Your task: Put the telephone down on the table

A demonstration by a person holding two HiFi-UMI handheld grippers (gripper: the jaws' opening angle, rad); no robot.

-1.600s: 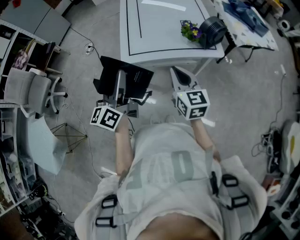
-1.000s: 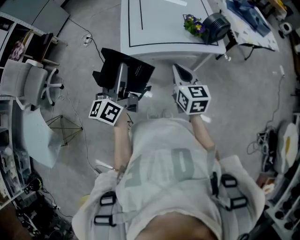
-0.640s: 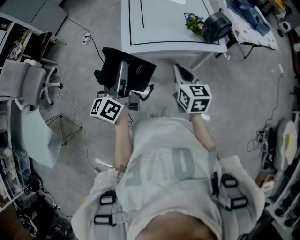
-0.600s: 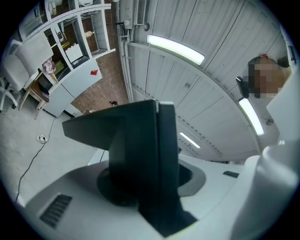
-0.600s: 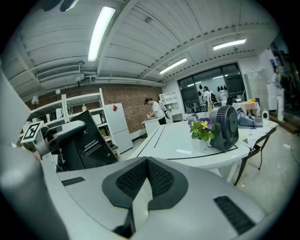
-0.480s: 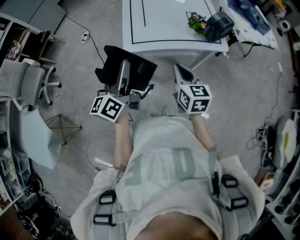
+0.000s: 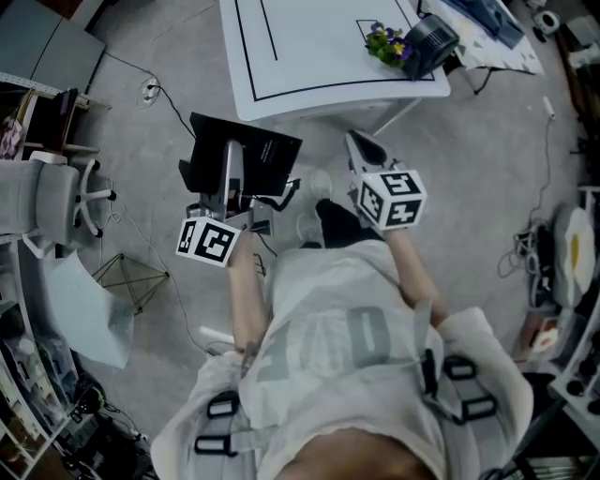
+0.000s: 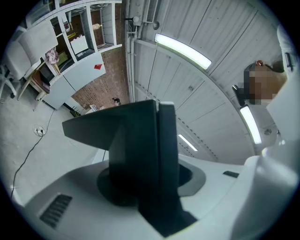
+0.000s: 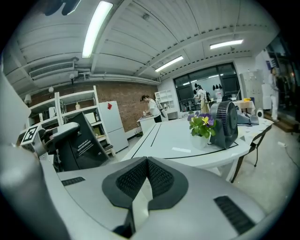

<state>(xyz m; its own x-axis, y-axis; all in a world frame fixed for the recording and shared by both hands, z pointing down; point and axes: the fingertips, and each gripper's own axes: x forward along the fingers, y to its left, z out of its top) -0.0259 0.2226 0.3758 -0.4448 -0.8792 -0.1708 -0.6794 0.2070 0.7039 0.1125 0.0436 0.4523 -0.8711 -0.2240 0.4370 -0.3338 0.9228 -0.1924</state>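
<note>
The telephone [image 7: 239, 155] is a black, flat, wedge-shaped set held in the air over the grey floor, short of the white table [image 7: 309, 56]. My left gripper [image 7: 234, 195] is shut on it; in the left gripper view the black body [image 8: 140, 154] stands upright between the grey jaws [image 8: 145, 185]. My right gripper [image 7: 362, 150] hovers to the right of the phone, jaws shut, nothing in them. In the right gripper view its ribbed pads meet at the tip [image 9: 146, 165], and the phone [image 9: 82, 143] shows at the left, with the table [image 9: 178, 133] ahead.
A pot of purple and yellow flowers [image 7: 382, 42] and a black fan [image 7: 427, 42] stand on the table's right corner. A white office chair [image 7: 56, 202] is at the left, a cable [image 7: 155, 94] lies on the floor, and a cluttered desk [image 7: 492, 28] is at the top right.
The view has shifted a little; the table now sits further left in it. A dark shoe or leg has come into sight between the grippers. The left gripper keeps hold of the phone.
</note>
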